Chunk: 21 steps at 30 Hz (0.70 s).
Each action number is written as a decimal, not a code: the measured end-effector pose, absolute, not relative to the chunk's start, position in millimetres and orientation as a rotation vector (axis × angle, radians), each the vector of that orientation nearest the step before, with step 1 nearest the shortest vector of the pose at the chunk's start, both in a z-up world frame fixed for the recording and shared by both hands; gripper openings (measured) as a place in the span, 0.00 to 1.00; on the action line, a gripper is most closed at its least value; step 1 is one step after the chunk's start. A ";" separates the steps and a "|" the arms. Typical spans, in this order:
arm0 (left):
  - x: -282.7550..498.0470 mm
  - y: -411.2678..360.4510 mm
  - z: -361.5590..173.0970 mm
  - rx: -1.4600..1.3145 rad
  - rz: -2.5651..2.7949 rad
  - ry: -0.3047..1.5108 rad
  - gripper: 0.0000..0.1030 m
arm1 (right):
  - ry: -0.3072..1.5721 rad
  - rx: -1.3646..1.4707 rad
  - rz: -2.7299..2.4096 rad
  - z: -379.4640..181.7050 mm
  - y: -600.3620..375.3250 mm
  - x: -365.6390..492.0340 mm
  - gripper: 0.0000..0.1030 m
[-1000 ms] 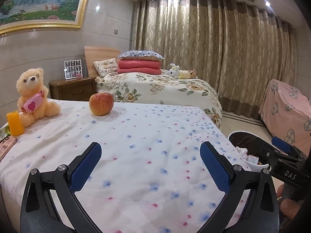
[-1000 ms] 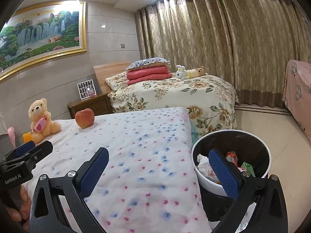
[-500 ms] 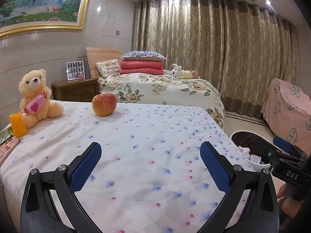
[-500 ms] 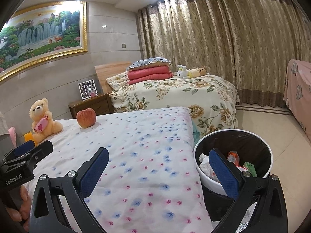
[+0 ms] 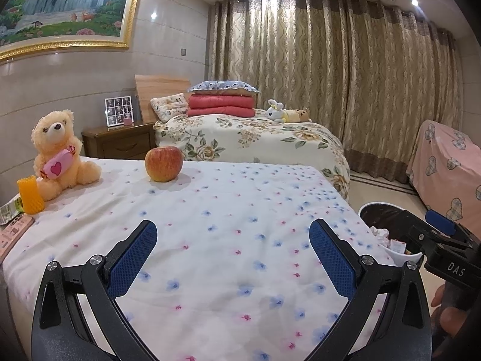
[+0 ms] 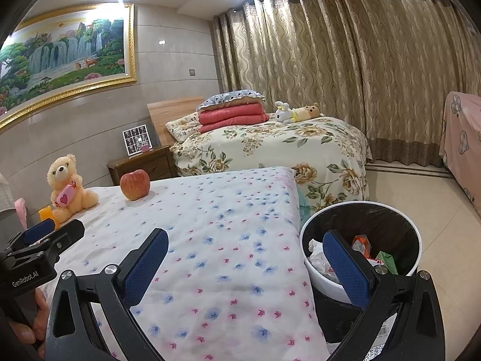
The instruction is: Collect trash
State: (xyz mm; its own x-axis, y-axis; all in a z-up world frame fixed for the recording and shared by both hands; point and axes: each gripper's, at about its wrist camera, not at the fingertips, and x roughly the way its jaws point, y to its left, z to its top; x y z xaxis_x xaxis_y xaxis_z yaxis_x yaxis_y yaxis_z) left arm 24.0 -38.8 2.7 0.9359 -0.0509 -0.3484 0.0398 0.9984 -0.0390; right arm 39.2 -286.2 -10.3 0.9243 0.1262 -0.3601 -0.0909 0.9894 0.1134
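Two grippers, left gripper [image 5: 233, 255] and right gripper [image 6: 245, 266], both with jaws wide apart and empty, low over the flowered bedspread [image 5: 228, 216]. Likely remaining trash: flat wrappers [image 5: 12, 222] at the bed's left edge, beside the orange cup [image 5: 29, 195], long axis running toward the teddy bear [image 5: 58, 156]. Risk: knocking over cup or bear when reaching. Trash bin [image 6: 362, 210] just right of the bed, part full.
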 end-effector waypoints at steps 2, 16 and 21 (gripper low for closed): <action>23.4 -39.2 3.1 -0.029 -0.048 0.355 1.00 | 0.375 0.096 0.113 -10.3 -286.3 39.3 1.00; 22.2 -40.2 4.0 -0.017 -0.046 0.353 1.00 | 0.378 0.100 0.114 -9.5 -287.3 38.2 1.00; 22.3 -40.6 3.8 -0.017 -0.051 0.361 1.00 | 0.380 0.105 0.109 -6.6 -288.6 36.6 1.00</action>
State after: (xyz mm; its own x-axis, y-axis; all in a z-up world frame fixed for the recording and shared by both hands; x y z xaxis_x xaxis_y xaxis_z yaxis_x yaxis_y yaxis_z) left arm 22.3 -40.6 3.8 0.9342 -0.0530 -0.3528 0.0472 0.9986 -0.0253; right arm 36.6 -288.6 -6.6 0.9230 0.1254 -0.3638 -0.0858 0.9887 0.1229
